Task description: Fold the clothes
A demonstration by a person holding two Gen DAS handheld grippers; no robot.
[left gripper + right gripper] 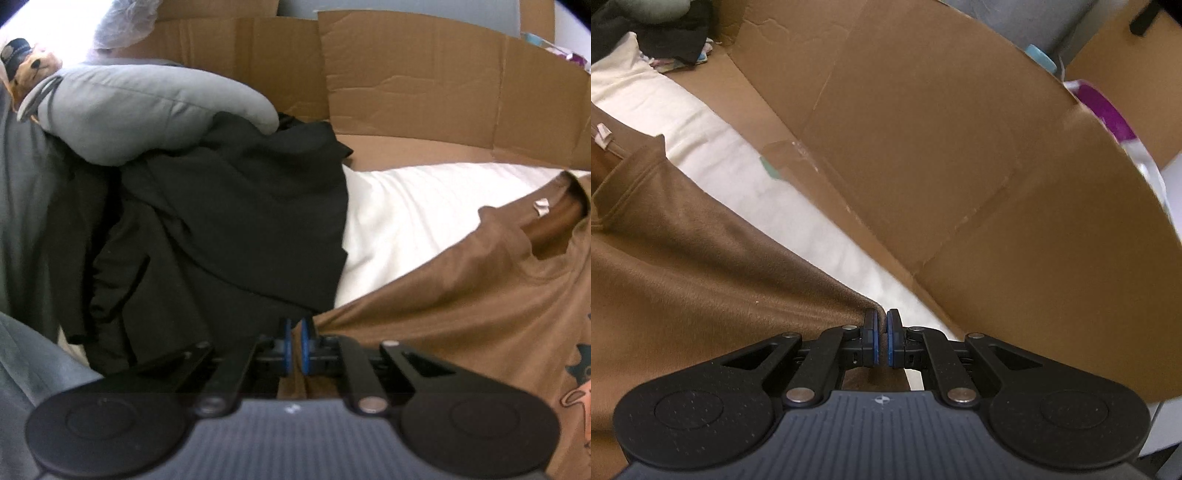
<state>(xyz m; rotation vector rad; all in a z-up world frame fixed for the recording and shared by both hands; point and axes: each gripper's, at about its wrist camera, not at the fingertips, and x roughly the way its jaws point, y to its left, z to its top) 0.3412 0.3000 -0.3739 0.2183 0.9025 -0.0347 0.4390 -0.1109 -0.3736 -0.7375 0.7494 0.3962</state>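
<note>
Pinching the brown T-shirt (461,295) at its edge, the left hand-held gripper (295,345) has its blue-padded fingers (287,347) pressed nearly together with a fold of the brown cloth caught between them. The right hand-held gripper (882,341) is likewise clamped tight on a corner of the same brown T-shirt (701,277), the cloth rising to a peak at its fingertips.

The shirt lies spread on a white sheet (406,206), its neckline (554,229) with a small white tag (542,207) toward the far right in the left wrist view, and a printed cartoon figure (576,391) showing at the right edge. Left of the shirt sits a heap of black clothing (229,229), overlapping the sheet's left part. Resting on the far side of that heap is a grey neck pillow (147,107), and beyond it at the far left what seems to be a plush toy (29,66), too blurred to name surely. Brown cardboard panels (942,147) stand along the far side of the sheet, curving round to the right.
</note>
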